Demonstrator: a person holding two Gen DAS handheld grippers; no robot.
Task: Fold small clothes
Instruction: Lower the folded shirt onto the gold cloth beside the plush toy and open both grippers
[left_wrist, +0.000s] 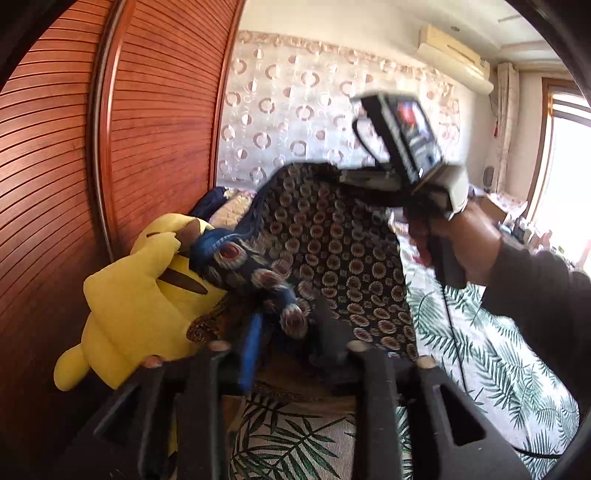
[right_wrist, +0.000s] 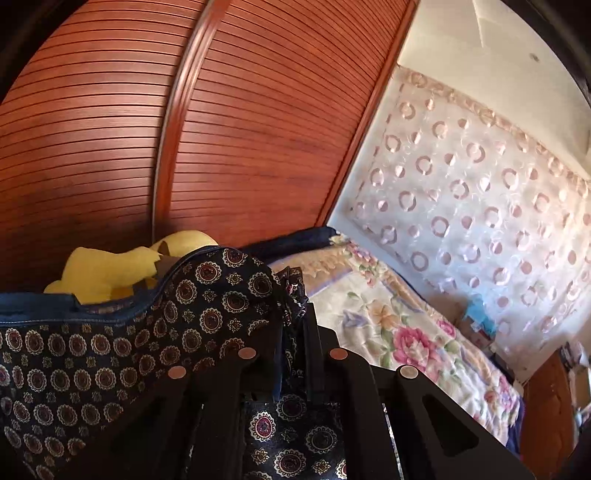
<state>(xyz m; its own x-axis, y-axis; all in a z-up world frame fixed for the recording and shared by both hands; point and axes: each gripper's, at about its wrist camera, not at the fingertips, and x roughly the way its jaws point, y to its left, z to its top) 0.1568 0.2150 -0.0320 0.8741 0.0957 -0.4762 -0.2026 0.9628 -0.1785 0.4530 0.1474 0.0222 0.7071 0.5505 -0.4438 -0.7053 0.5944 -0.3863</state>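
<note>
Holding the dark patterned garment up above the bed, right tongs clamped on one bunched corner; left tongs parted, blue-trimmed edge lying loosely between them, unpinched. Risk: that edge slips free and the cloth swings, collapsing onto the yellow plush toy. Fabric thin, silky, medallion print, crumpled at left.

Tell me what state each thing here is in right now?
Left tongs: open, patterned garment between the fingers.
Right tongs: shut on the patterned garment.
Patterned garment: lifted, draped, not folded yet.
Yellow plush toy: lying against the wooden wardrobe doors.
Wardrobe doors: closed.
</note>
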